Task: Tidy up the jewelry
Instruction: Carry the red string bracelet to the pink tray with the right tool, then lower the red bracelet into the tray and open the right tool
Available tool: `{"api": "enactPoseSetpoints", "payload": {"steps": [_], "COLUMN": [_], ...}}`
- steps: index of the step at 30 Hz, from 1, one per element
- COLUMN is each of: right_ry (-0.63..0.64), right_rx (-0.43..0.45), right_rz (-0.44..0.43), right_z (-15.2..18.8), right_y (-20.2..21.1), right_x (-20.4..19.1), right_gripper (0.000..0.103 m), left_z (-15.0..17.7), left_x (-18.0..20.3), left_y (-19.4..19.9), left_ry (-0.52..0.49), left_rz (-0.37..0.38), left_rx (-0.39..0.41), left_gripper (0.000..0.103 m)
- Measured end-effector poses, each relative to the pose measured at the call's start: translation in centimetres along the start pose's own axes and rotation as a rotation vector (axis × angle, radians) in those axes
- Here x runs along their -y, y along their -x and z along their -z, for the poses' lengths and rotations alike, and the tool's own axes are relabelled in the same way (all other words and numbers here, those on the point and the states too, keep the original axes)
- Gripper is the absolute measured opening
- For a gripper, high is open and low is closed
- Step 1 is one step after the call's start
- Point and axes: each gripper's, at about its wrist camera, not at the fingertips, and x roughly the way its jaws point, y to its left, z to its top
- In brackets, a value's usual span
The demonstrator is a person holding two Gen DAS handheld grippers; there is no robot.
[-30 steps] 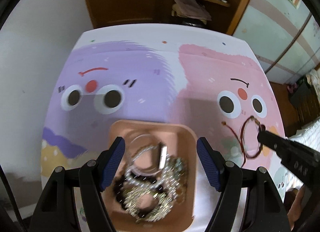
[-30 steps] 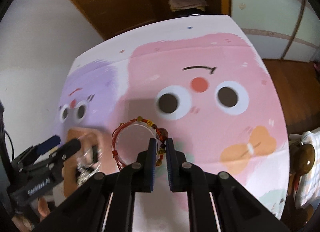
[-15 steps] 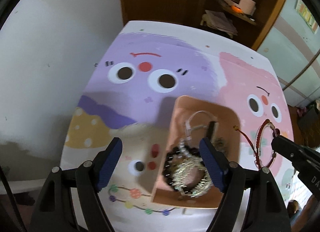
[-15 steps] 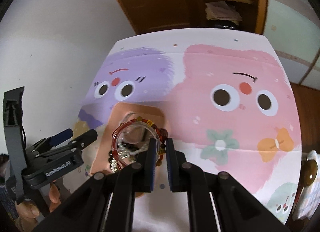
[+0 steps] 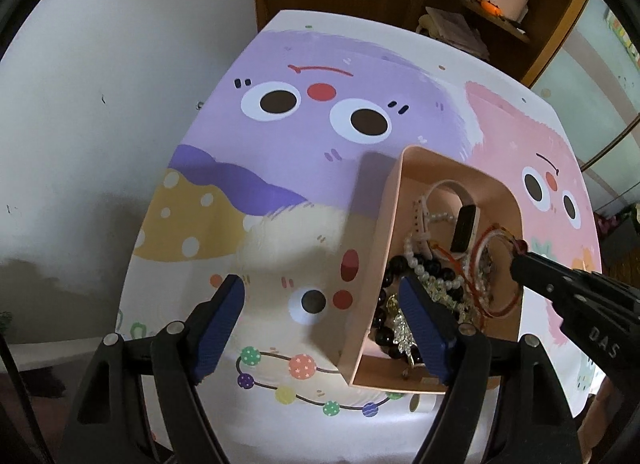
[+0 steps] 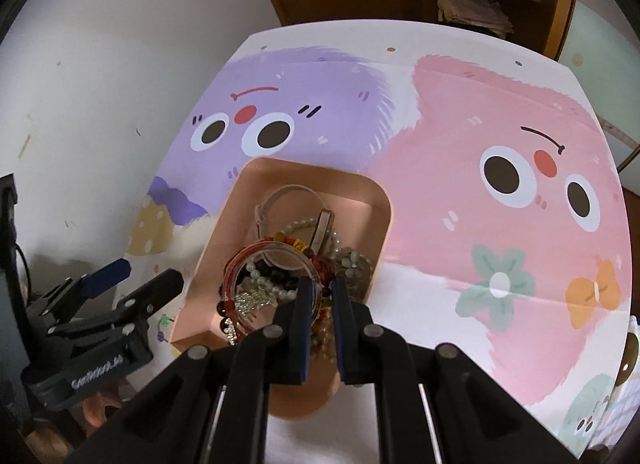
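A pink tray (image 5: pixel 400 199) (image 6: pixel 372 191) on the table holds several pieces of jewelry: pearl strands, black beads, a white-strapped watch (image 5: pixel 464 223). My right gripper (image 6: pixel 320 296) is shut on a red beaded bracelet (image 6: pixel 248 260) and holds it over the tray's jewelry pile. It shows in the left wrist view (image 5: pixel 516 254) with the red bracelet (image 5: pixel 480 248) hanging from its tip. My left gripper (image 5: pixel 324 316) is open and empty, its right finger over the tray's left wall. It also shows in the right wrist view (image 6: pixel 136 276), left of the tray.
The table carries a cartoon cloth (image 6: pixel 460 135) with purple and pink faces. A white wall (image 5: pixel 100 103) stands to the left. A wooden cabinet with a shelf (image 5: pixel 460 3) is behind the table. The table's near edge lies just below the tray.
My right gripper has carried the red bracelet leftward from the pink part of the cloth to above the tray. My left gripper has drawn back to the left of the tray.
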Motion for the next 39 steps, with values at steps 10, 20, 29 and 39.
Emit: {"api": "enactPoseSetpoints", "payload": {"steps": [10,20,29,39], "right_ry": [0.022,0.042,-0.015,-0.073], "right_rx": [-0.023,-0.003,0.047,0.158], "right_rz": [0.006,0.019,0.035,0.101], "right_z": [0.4,1.3,3.1,6.9], "right_y": [-1.7,-0.6,2.8,7.3], "right_x": [-0.6,-0.6,1.7,3.5], "right_gripper": [0.010,0.019,0.021,0.038], "left_z": [0.5,1.0,2.3,4.1], "left_x": [0.5,2.1,4.8,8.7], "left_y": [-0.2,0.8,2.2,4.5], "left_ry": [-0.010,-0.051,-0.104,-0.133], "left_rz": [0.016,0.024,0.037,0.075], "left_rx": [0.004,0.020,0.034,0.085], "left_gripper": [0.078,0.078,0.079,0.084]}}
